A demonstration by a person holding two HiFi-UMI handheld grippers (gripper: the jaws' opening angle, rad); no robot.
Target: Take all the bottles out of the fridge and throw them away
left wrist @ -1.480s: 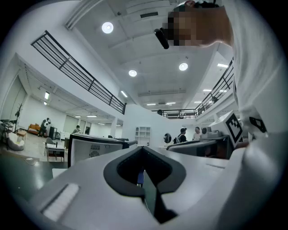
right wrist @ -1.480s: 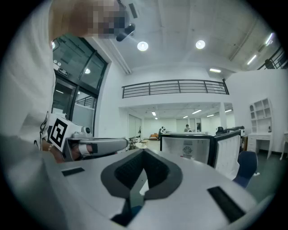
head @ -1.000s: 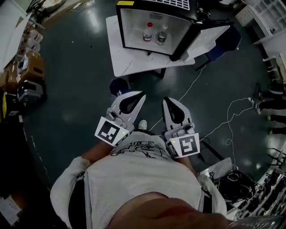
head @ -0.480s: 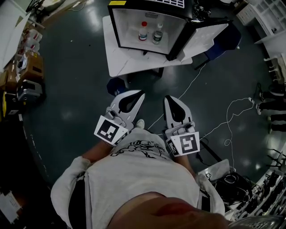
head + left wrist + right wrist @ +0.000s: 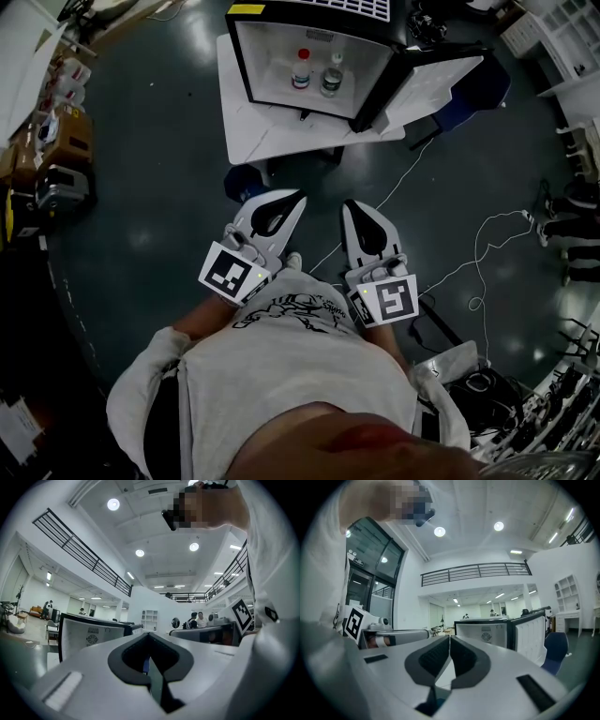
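Note:
A small black fridge (image 5: pixel 314 52) stands open on a low white table (image 5: pixel 267 131), with its door (image 5: pixel 436 84) swung to the right. Two bottles stand upright inside: a red-capped one (image 5: pixel 301 67) and a clear one with a pale cap (image 5: pixel 333 75). My left gripper (image 5: pixel 296 197) and right gripper (image 5: pixel 350 207) are held level close in front of my body, well short of the fridge. Both are shut with nothing between the jaws. The fridge also shows in the left gripper view (image 5: pixel 89 637) and in the right gripper view (image 5: pixel 485 632).
A blue chair (image 5: pixel 469 94) stands behind the fridge door. A dark blue bin (image 5: pixel 246 178) sits by the table's near edge. White cables (image 5: pixel 478 248) trail across the dark floor at right. Boxes and gear (image 5: pixel 56 159) line the left side, and people's legs (image 5: pixel 572 220) show at far right.
Both grippers have edged a little towards the fridge with the person. In the head view the fridge and bottles have shifted slightly left. The jaws have stayed shut.

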